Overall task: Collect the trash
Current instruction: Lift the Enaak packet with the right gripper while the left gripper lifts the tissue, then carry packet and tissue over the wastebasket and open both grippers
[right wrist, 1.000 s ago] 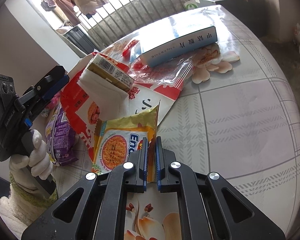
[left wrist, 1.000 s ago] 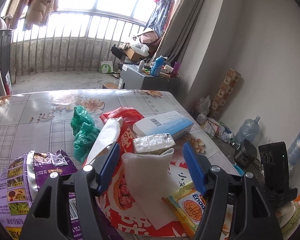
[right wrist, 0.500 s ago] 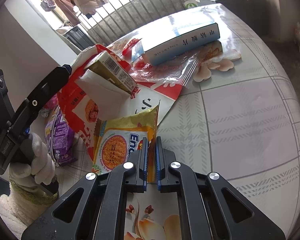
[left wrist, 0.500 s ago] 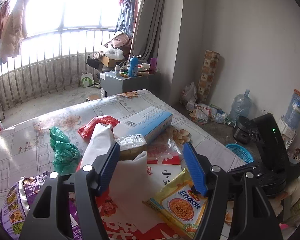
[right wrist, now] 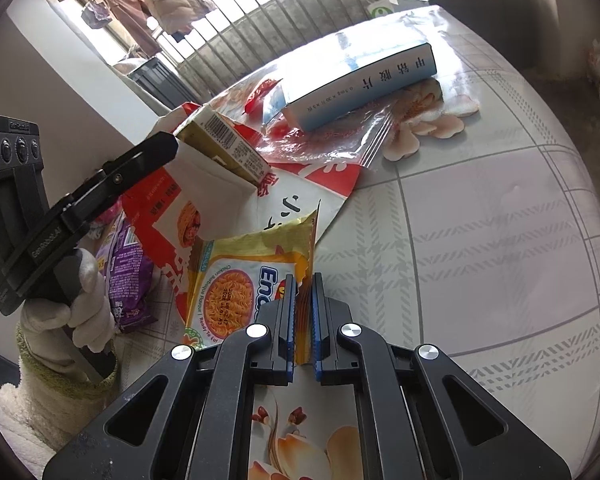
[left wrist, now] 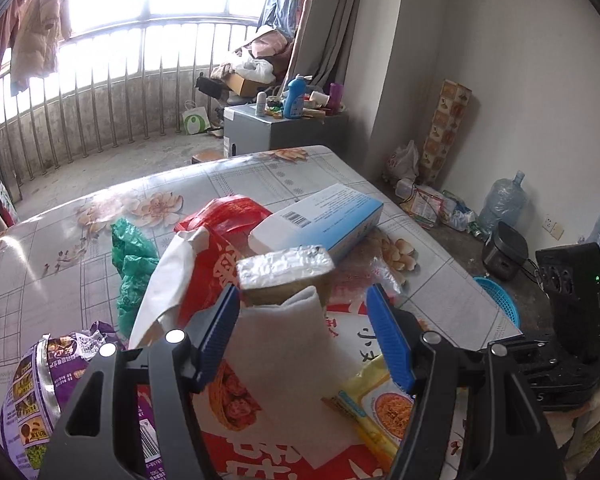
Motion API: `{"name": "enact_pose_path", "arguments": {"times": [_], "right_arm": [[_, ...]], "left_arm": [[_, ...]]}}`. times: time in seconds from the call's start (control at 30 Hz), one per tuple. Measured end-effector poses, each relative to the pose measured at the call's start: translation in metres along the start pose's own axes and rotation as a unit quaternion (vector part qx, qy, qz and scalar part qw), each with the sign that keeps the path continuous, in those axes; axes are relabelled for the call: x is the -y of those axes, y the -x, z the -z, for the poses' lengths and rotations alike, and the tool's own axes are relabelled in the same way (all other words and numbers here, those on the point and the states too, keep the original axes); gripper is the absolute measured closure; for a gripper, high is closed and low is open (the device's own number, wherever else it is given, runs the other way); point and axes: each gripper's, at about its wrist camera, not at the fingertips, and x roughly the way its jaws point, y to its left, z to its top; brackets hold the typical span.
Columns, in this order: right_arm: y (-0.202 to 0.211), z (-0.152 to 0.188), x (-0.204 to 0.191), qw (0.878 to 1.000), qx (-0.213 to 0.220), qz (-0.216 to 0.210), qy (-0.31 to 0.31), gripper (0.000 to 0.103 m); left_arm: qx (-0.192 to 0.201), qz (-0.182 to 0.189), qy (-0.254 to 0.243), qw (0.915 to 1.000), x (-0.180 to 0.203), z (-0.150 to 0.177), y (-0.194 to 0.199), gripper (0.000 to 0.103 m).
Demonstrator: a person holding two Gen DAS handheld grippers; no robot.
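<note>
My right tongs (right wrist: 303, 312) gripped the yellow noodle wrapper (right wrist: 236, 280) at lower centre; my left tongs (left wrist: 304, 336) stood open around a white tissue (left wrist: 284, 344) on the surface (right wrist: 480, 240).

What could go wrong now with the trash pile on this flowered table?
The right gripper pinches only the torn edge of the yellow noodle wrapper; it may rip further. The small gold carton leans on the white paper pouch between the left gripper's open jaws and could topple.
</note>
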Motion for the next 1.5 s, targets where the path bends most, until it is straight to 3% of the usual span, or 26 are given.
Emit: {"name": "enact_pose_path", "arguments": {"times": [0.1,0.23,0.43,0.57,0.63,0.87,1.17,1.33,1.5], "right_arm": [[0.001,0.0,0.002,1.0,0.001,-0.003,-0.001,0.098],[0.002,0.001,0.002,1.0,0.002,-0.005,-0.003,0.098],[0.003,0.001,0.001,1.0,0.004,-0.001,-0.002,0.098],[0.007,0.002,0.001,1.0,0.008,0.001,-0.002,0.098],[0.011,0.003,0.0,1.0,0.013,0.0,-0.002,0.098],[0.04,0.004,0.003,0.999,0.051,-0.011,-0.008,0.099],[0.105,0.007,0.032,0.99,0.138,0.005,-0.043,0.1],[0.149,0.018,0.074,0.976,0.195,0.049,-0.085,0.1],[0.191,0.037,0.138,0.949,0.243,0.125,-0.155,0.1]], "left_arm": [[-0.007,0.004,0.02,0.9998,-0.011,0.004,-0.001,0.039],[-0.016,-0.004,0.02,0.9997,-0.014,0.006,-0.002,0.047],[-0.025,-0.027,0.0,0.9993,-0.009,0.007,-0.006,0.071],[-0.021,-0.023,-0.003,0.9995,-0.008,0.007,-0.002,0.095],[-0.02,-0.02,-0.001,0.9996,-0.009,0.007,0.001,0.1],[-0.01,-0.014,0.01,0.9998,-0.001,0.004,0.03,0.101],[0.028,0.036,-0.017,0.9988,0.046,-0.028,0.067,0.101],[0.028,0.093,-0.067,0.993,0.106,-0.063,0.042,0.101],[-0.009,0.157,-0.122,0.98,0.191,-0.1,-0.023,0.101]]}}
